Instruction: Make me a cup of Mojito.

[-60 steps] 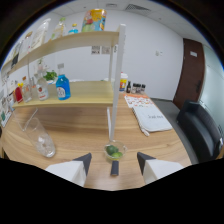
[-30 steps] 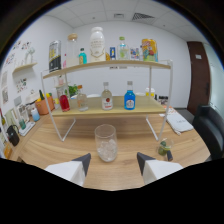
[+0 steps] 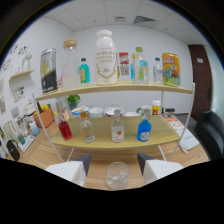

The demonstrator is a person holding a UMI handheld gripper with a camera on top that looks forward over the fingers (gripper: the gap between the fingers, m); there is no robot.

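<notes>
I held my gripper low over the wooden table, its 2 fingers spread wide, and the empty glass stood on the table between them with a gap at each side. Nothing was pinched; the glass rested on its own base. I judged that this framing suited the job, since the glass is what the Mojito gets built in and it sat square in front of the shelf unit, within easy reach of what goes into it.

On the lower shelf, just beyond the glass, 4 small bottles stood upright in a row: a red bottle, a clear bottle, an amber-labelled bottle and a blue bottle. Behind them sat a line of bowls, and a small green plant, possibly the mint, stood toward the left of that row. The upper shelf carried taller stock, including a large white jug and a yellow can. I could not read any label, so which bottle held what I cannot tell. To my mind the drink had not yet been started, as the glass looked empty.
</notes>
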